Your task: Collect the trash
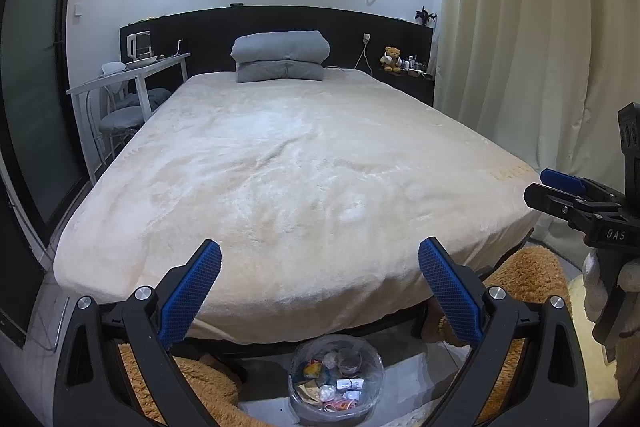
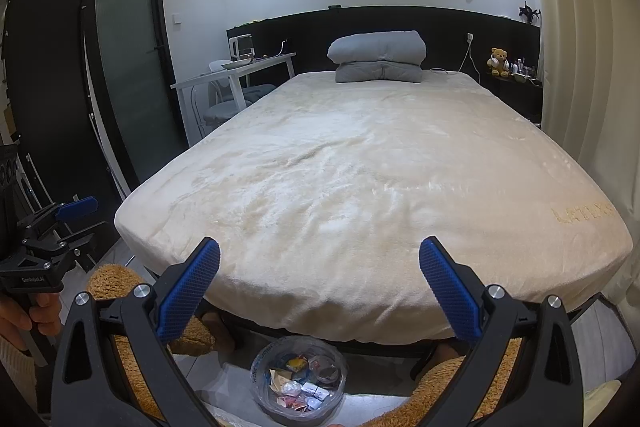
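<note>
A small bin lined with a clear bag [image 1: 337,379] stands on the floor at the foot of the bed, holding several wrappers and crumpled scraps; the right wrist view shows the same bin [image 2: 298,381]. My left gripper [image 1: 320,293] hovers open above it, blue pads wide apart, nothing between them. My right gripper [image 2: 319,293] is open and empty too, also above the bin. The right gripper [image 1: 568,193] appears at the right edge of the left wrist view, held by a gloved hand. The left gripper [image 2: 60,223] shows at the left edge of the right wrist view.
A wide bed with a cream blanket [image 1: 304,167] fills the room ahead, a folded grey duvet [image 1: 280,61] at its head. Brown fluffy rugs [image 1: 192,383] lie either side of the bin. White desk and chair [image 1: 128,79] at left, curtain [image 1: 540,27] at right.
</note>
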Tool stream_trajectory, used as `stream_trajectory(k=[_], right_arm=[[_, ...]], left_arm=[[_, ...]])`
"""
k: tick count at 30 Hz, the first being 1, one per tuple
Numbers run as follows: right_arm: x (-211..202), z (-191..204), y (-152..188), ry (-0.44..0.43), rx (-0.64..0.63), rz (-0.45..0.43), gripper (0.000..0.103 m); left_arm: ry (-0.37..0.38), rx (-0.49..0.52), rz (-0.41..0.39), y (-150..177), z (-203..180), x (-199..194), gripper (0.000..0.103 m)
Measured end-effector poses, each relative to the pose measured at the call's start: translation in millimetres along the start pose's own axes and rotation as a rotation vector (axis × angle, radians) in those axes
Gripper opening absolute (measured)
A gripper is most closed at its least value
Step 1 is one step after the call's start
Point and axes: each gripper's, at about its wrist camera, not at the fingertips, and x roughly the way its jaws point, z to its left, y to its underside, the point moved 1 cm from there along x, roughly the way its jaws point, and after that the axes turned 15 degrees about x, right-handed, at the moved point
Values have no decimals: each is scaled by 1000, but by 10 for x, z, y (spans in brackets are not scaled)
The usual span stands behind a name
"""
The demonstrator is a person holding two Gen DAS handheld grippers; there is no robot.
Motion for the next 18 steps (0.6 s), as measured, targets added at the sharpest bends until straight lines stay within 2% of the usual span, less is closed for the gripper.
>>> stream_trajectory(k=[18], right_arm=[[64, -60, 30, 1, -7, 15, 99]], left_arm=[[11, -1, 12, 22, 10, 83, 97]])
